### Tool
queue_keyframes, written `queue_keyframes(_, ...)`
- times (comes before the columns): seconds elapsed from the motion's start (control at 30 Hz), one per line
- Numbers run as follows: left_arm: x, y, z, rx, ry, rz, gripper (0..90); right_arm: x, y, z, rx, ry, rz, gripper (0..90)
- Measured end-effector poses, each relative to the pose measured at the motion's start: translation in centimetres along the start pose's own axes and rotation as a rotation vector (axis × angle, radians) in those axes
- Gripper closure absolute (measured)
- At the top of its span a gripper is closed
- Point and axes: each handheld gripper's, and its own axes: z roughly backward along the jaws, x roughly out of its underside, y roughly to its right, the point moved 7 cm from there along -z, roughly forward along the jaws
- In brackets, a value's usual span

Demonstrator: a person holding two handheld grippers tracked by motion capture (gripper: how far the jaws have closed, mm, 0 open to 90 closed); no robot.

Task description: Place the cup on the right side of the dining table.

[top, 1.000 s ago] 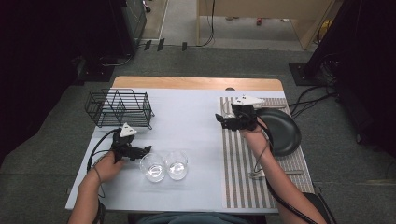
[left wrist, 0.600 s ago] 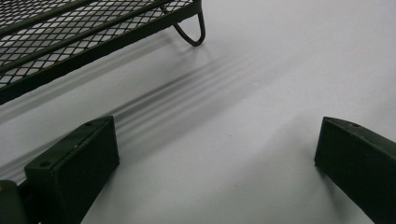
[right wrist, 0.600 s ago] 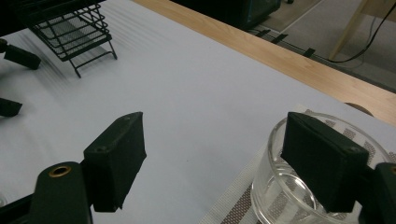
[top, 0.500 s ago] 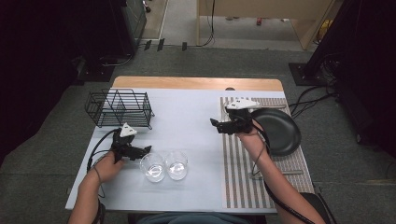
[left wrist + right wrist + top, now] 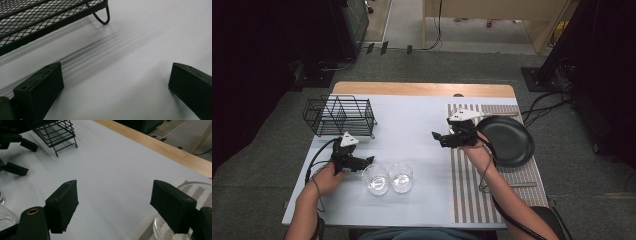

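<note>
The left tool [image 5: 368, 161] is released, its 2 jaws spread wide with bare tabletop [image 5: 412, 120] between them in the left gripper view; it holds nothing and sits just beside the 2 glasses [image 5: 387, 177], on their side toward the wire rack [image 5: 339, 116]. The nearer glass lies close to its jaw tips without clear contact. The right tool [image 5: 437, 137] is also released and empty, jaws wide apart, hovering over the tabletop beyond the glasses, at the edge of the striped mat [image 5: 492, 170]. A black plate [image 5: 507, 140] lies on the mat, just behind that tool. In the right gripper view, a clear rim shows behind the right-hand jaw, partly hidden. The rack is cut off at the frame edge in the left gripper view.
</note>
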Motion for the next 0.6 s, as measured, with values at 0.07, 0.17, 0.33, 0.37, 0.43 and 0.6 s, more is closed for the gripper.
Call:
queue_keyframes(0.07, 0.0, 0.0, 0.0, 0.000, 0.000, 0.000, 0.0, 0.1, -0.3, -0.2, -0.009, -0.002, 0.008, 21.8)
queue_keyframes(0.17, 0.0, 0.0, 0.0, 0.000, 0.000, 0.000, 0.0, 0.1, -0.8, -0.4, -0.023, -0.004, 0.018, 21.8)
queue_keyframes(0.33, 0.0, 0.0, 0.0, 0.000, 0.000, 0.000, 0.0, 0.2, -1.5, -0.6, -0.047, 0.000, 0.037, 21.8)
queue_keyframes(0.37, 0.0, 0.0, 0.0, 0.000, 0.001, 0.000, 0.0, 0.2, -1.6, -0.6, -0.053, 0.002, 0.037, 21.8)
queue_keyframes(0.43, 0.0, 0.0, 0.0, 0.000, 0.001, 0.000, 0.0, 0.2, -1.8, -0.7, -0.060, 0.005, 0.037, 21.8)
queue_keyframes(0.6, 0.0, 0.0, 0.0, 0.000, 0.000, 0.000, 0.0, 0.3, -2.1, -0.9, -0.073, 0.003, 0.036, 22.1)
